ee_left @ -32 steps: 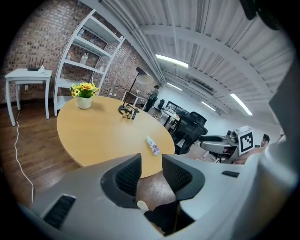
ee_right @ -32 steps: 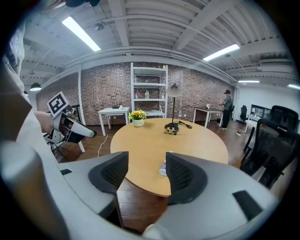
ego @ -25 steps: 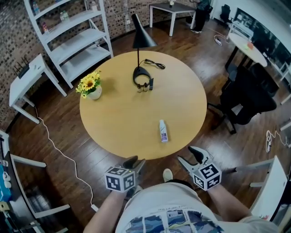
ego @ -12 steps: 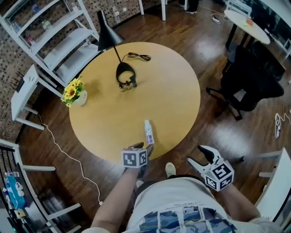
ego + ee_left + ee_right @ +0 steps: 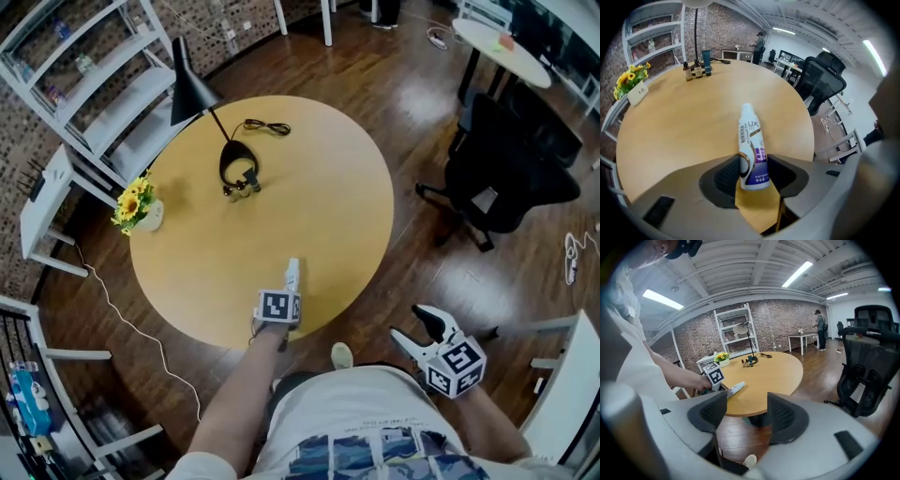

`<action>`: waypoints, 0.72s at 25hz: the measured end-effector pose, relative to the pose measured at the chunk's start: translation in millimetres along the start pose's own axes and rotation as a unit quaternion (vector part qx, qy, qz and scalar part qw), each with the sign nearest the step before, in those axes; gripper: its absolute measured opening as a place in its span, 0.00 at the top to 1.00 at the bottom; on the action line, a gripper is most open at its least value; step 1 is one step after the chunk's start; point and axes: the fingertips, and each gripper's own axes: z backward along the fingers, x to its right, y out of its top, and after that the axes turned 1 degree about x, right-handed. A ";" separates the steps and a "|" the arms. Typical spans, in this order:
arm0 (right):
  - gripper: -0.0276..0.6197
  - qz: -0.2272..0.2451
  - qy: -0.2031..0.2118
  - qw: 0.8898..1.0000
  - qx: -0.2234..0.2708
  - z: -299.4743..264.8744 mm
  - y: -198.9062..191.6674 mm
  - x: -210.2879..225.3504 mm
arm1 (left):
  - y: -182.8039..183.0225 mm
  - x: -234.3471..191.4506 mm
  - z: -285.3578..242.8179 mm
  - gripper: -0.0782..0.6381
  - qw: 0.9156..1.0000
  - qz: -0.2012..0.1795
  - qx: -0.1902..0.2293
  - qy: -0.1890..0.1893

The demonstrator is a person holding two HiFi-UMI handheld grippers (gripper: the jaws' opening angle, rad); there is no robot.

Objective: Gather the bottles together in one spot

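Note:
A white bottle [image 5: 292, 272] with a purple label lies on its side near the round wooden table's [image 5: 319, 187] near edge. My left gripper [image 5: 287, 291] reaches over that edge and is shut on the bottle's base [image 5: 751, 140], a pad against each side. Three small bottles [image 5: 241, 188] stand together at the lamp's base on the far side of the table [image 5: 696, 70]. My right gripper [image 5: 412, 325] hangs below table level at the right, off the table, open and holding nothing [image 5: 747, 413]; the white bottle [image 5: 735, 388] shows beyond it.
A black desk lamp [image 5: 202, 103] with a coiled cable [image 5: 265, 127] stands at the table's far side. A pot of yellow flowers [image 5: 134, 199] sits at its left edge. A black office chair [image 5: 511, 169] is to the right, white shelving [image 5: 84, 75] at far left.
My left gripper has moved up from below the table's edge onto the table and closed round the white bottle. The right gripper stays low at the right.

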 end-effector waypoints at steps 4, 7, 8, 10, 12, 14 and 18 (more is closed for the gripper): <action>0.51 0.001 0.029 1.000 0.011 -9.9 8.0 1.6 | 7.3 21.2 28.0 0.63 0.996 0.029 0.075 -0.042; 0.53 -0.020 0.080 0.996 0.022 -29.4 19.3 -11.4 | 3.9 39.1 67.5 0.63 0.987 0.032 0.134 -0.078; 0.55 -0.031 0.100 0.994 0.025 -38.9 25.8 -20.2 | 3.2 44.5 84.4 0.63 0.983 0.028 0.157 -0.093; 0.55 -0.057 0.145 0.987 0.030 -59.5 43.1 -44.7 | 3.0 53.8 124.9 0.63 0.971 0.008 0.206 -0.119; 0.54 -0.084 0.195 0.977 0.031 -77.0 62.5 -75.6 | 0.5 62.9 169.1 0.63 0.958 -0.021 0.253 -0.135; 0.54 -0.107 0.246 0.963 0.032 -90.3 83.7 -112.0 | -5.6 68.0 212.0 0.63 0.945 -0.050 0.290 -0.140; 0.54 -0.151 0.333 0.930 0.036 -111.0 125.8 -186.4 | -24.4 60.3 275.6 0.63 0.924 -0.102 0.344 -0.136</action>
